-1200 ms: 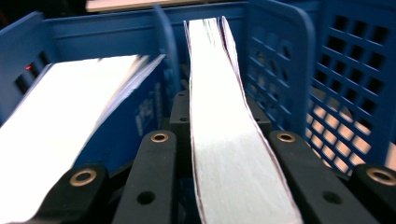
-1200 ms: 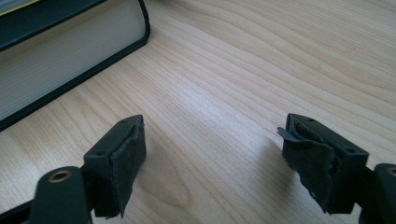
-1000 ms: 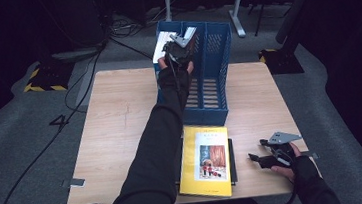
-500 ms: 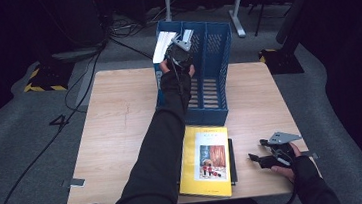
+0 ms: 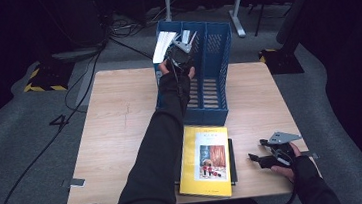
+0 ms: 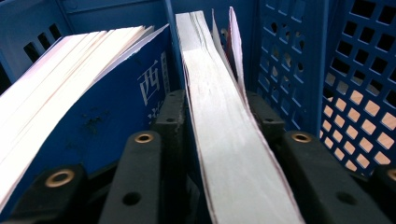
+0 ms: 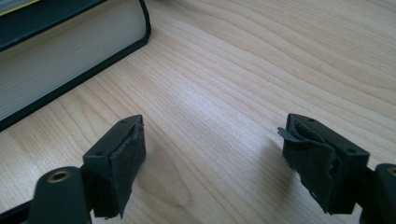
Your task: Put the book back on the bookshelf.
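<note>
While your left arm stretches across the table (image 5: 120,118), your left gripper (image 5: 180,52) sits at the top of the blue file rack (image 5: 216,73) that stands at the far edge. In the left gripper view a thin book (image 6: 229,140) stands on edge between the two black jaws, its pale page edge facing you and its far end down inside a slot of the rack. The jaws have just been opening; the left one lies close against the book, the right one stands a little off it, so the grip looks loosened rather than pressed. Just to the left, in the neighbouring slot, a blue book (image 6: 112,107) with white lettering leans against the divider. Your right gripper (image 5: 267,156) rests near the table's near right corner, its jaws wide apart with only bare wood between them. A yellow book (image 5: 206,161) lies flat on a dark book (image 7: 56,60) just beside it.
</note>
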Tool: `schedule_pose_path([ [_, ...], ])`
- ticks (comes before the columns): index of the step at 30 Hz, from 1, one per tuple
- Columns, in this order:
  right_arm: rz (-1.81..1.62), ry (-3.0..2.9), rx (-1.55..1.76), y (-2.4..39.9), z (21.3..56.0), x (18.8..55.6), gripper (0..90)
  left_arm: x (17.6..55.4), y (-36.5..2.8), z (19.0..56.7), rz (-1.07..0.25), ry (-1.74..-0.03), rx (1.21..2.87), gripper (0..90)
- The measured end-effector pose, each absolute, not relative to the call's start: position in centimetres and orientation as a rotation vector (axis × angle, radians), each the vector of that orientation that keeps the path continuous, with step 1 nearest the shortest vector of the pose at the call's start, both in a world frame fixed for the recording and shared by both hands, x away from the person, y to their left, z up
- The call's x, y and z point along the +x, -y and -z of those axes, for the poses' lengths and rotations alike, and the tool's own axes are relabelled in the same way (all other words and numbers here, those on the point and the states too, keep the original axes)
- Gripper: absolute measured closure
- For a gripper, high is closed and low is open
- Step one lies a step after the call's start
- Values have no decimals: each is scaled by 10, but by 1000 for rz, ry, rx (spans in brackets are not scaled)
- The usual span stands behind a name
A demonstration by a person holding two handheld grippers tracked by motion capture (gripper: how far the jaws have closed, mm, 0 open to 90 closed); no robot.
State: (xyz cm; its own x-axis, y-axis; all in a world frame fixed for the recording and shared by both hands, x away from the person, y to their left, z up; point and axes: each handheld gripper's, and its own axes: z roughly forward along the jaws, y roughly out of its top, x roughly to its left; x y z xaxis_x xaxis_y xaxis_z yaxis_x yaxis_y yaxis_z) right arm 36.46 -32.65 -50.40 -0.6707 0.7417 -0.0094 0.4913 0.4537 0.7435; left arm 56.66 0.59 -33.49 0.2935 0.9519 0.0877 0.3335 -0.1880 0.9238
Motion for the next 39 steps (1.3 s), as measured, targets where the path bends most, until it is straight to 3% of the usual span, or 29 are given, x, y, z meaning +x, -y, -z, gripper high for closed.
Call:
schedule_pose_path([
  [7,-1051,-2377,1049,326,504,364,214,561,-11,330,-885,-1162,1720,540],
  [14,-1052,-2377,1048,326,504,365,213,541,-24,318,-819,-1023,1770,437],
  [39,-1051,-2375,1053,326,504,365,206,484,-64,331,-684,-788,1935,332],
])
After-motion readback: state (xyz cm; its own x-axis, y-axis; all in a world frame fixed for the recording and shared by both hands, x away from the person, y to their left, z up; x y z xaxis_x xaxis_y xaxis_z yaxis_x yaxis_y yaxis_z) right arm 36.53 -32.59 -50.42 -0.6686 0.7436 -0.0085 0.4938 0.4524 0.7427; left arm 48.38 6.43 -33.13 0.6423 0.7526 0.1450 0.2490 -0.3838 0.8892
